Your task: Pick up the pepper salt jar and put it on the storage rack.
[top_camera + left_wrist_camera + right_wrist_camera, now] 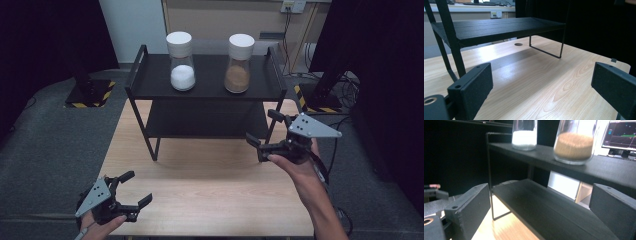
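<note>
High view: a black two-tier rack [205, 82] stands at the far middle of a light wooden table [210, 190]. On its top shelf sit two glass jars with white lids, well apart: the white jar [181, 62], part-filled with white powder, and the brown jar [238, 64], part-filled with brown grains.

Left gripper [131, 189] sits near the table's near left corner, held in a hand [102, 225], its jaws spread wide with nothing between them. The rack lies ahead of it and to its right, well apart. Left gripper view shows the bare tabletop [544, 85] between the jaws and the rack's lower shelf [499, 28] ahead, raised on thin legs.

Right gripper [264, 129] is held by the right hand [295, 162] just beside the rack's right end, jaws released and wide, gripping nothing; one jaw tip is near the rack's right post. Right gripper view looks along the lower shelf [549, 210], with the brown jar [574, 143] above and ahead on the top shelf, and the white jar [524, 136] farther along.
</note>
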A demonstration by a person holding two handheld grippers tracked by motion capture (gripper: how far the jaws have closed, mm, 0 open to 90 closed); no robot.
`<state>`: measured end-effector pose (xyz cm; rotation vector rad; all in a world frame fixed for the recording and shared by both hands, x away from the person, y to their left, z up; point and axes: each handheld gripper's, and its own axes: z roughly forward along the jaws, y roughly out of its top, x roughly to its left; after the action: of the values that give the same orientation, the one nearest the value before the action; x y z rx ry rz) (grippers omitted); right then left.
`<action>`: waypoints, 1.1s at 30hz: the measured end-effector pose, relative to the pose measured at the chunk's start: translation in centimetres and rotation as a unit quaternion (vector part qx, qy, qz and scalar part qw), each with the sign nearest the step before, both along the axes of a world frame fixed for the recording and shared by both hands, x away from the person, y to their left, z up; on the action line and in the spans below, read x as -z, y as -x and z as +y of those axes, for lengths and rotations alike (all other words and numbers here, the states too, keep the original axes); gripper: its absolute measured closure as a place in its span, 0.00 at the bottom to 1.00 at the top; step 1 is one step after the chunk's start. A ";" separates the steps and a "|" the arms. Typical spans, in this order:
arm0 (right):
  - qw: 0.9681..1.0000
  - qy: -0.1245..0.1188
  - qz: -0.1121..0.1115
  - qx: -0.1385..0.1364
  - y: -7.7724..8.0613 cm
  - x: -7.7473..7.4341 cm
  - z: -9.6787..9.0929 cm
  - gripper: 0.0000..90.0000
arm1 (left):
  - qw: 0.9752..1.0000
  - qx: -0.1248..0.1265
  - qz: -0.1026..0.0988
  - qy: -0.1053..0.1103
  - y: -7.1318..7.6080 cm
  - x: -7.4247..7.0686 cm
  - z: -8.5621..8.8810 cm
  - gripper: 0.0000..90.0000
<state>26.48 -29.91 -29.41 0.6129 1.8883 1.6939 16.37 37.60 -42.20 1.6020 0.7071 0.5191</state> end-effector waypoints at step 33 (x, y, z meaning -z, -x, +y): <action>0.997 -0.003 0.052 0.066 5.4 12.3 -3.5 0.05 | 1.000 -0.004 0.003 -0.002 0.1 0.6 -1.5 0.03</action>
<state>21.05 -33.42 -41.69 0.8227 1.8695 1.6131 16.27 36.09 -42.78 1.6044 0.7176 0.5226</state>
